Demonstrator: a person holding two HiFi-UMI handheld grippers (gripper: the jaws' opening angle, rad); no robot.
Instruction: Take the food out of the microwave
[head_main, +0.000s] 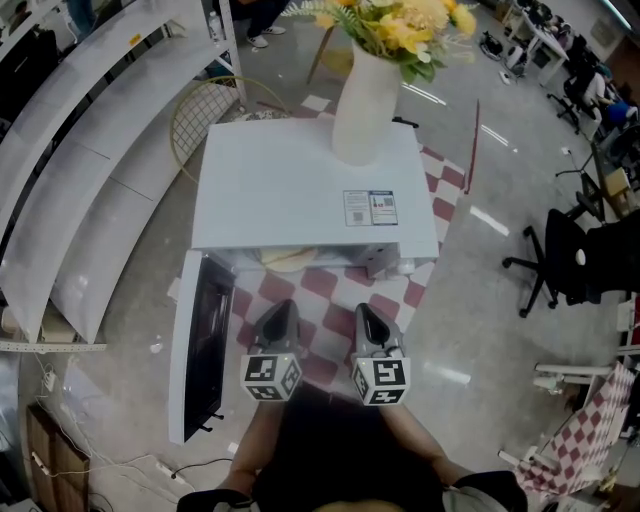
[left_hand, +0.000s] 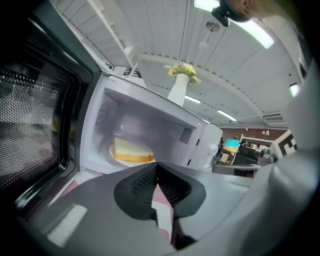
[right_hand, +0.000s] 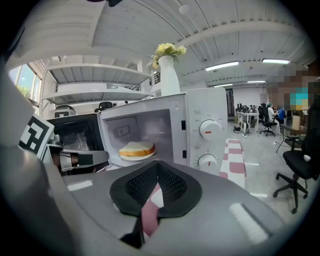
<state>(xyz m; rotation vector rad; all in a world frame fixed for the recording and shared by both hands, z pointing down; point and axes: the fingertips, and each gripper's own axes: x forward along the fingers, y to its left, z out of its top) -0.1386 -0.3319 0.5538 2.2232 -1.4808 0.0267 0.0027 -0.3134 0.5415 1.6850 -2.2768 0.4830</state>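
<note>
Grippers first: our grey left gripper (head_main: 280, 308) and grey right gripper (head_main: 366, 312) hover side by side above the near edge of the red-and-white checked cloth (head_main: 335, 300), both with jaws pinched together on nothing. Just past them the white microwave oven (head_main: 300, 190) stands with its dark-windowed door (head_main: 200, 340) swung fully out to the left, so we'd say the opening part is done. The food, a pale slice of bread with a golden crust (right_hand: 137, 148), lies untouched on its round white plate (right_hand: 131, 156) mid-cavity. Left to do: spread a gripper, reach in, lift it out. Farthest back, a white ceramic vase of yellow flowers (head_main: 365, 100) sits at the oven top's far right corner.
</note>
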